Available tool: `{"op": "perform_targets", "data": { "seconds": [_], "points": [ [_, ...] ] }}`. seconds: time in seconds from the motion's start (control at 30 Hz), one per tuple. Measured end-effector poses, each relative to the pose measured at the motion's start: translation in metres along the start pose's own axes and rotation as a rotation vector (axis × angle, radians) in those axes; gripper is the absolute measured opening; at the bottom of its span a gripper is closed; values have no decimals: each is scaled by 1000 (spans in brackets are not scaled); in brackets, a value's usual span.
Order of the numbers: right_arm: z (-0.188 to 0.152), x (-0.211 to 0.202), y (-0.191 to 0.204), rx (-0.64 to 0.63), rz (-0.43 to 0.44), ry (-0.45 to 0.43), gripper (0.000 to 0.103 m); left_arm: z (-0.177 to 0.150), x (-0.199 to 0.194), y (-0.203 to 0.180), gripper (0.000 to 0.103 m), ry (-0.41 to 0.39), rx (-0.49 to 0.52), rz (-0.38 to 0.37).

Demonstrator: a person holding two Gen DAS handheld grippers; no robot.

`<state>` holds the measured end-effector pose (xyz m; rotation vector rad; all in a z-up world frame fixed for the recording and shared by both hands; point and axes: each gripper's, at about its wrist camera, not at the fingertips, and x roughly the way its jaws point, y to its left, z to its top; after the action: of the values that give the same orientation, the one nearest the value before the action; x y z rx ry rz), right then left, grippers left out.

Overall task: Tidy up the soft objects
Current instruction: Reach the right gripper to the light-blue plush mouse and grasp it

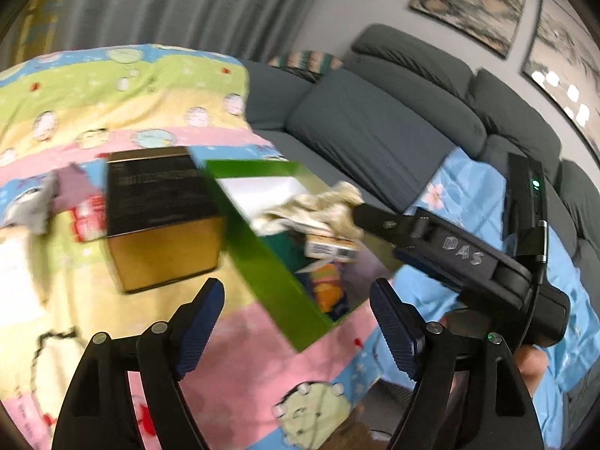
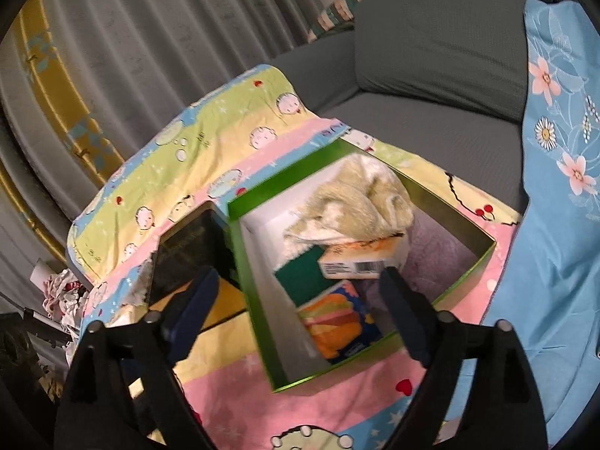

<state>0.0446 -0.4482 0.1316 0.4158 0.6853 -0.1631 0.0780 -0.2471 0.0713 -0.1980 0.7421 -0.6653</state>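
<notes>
So both sets of fingers wide apart, nothing held. Right gripper (image 2: 298, 302) hovers over green box (image 2: 258, 292); cream towel (image 2: 352, 195) lies inside on carton (image 2: 360, 262) and colourful pack (image 2: 341, 318). Left gripper (image 1: 296, 322) beside box, black-gold box (image 1: 161, 217) just left, all on cartoon blanket (image 1: 112, 112).

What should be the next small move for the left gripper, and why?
Probably reach left for the grey cloth lying on the blanket beside the black box. The left gripper is open and empty, and the cream towel already lies in the green box.
</notes>
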Motion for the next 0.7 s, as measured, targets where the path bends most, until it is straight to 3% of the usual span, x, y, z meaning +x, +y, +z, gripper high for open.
{"op": "perform_targets", "data": {
  "seconds": [0.17,0.27,0.5,0.7],
  "points": [
    [-1,-7,22,-57,-9,-30,98,-11,-40,37,86,-47,-54,121],
    [-5,-8,39,-96,-2,-38,99,-21,-66,64,86,-60,-99,219],
    [-22,-5,86,-220,19,-24,99,-55,-120,130,86,-104,-216,350],
    [-42,4,129,-298,37,-14,99,-89,-159,202,86,-142,-404,518]
  ]
}}
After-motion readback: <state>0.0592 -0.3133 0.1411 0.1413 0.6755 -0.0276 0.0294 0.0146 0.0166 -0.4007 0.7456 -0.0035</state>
